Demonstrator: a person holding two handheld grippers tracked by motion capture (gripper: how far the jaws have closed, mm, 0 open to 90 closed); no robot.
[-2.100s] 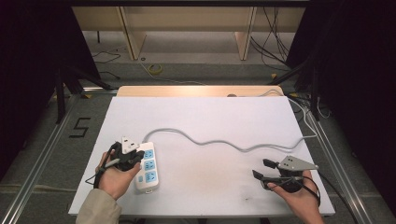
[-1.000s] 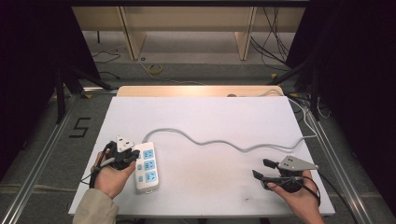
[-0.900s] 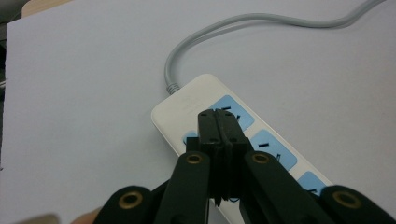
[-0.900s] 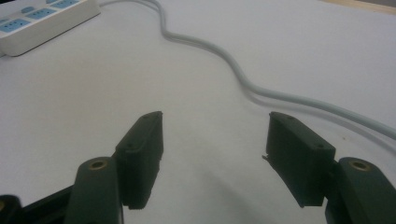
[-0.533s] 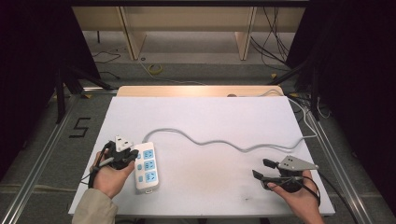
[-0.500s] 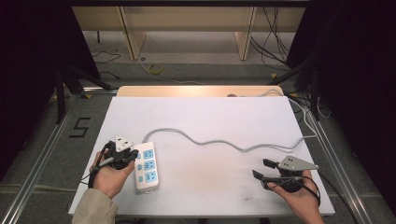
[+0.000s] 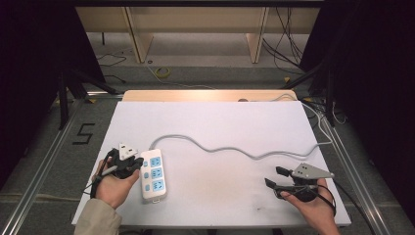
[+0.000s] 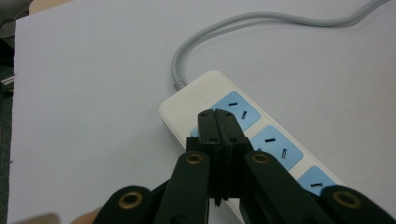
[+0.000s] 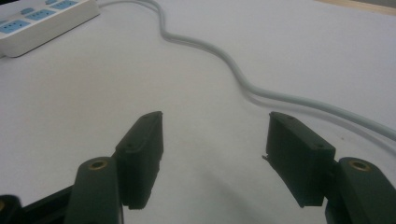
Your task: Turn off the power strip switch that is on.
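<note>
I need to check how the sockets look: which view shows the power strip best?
The left gripper view: the power strip lies close up, its blue sockets and slots sharp, right behind the shut left gripper. The high view shows the whole strip, but small. The right gripper view catches it far off, at the top left corner.

On the floor [image 7: 58, 147] to your left of the white table [image 7: 220, 122], a single dark mark reads as the numeral "5" [image 7: 84, 133], or possibly the letter "S"; its blocky strokes do not settle which. It lies just off the table's left edge, level with the far end of the power strip [image 7: 152, 175]. The power strip's white casing shows a faint raised mark [image 8: 201, 95] near its cable end, too small and pale for you to read. Its blue socket faces carry only slots, no lettering.
</note>
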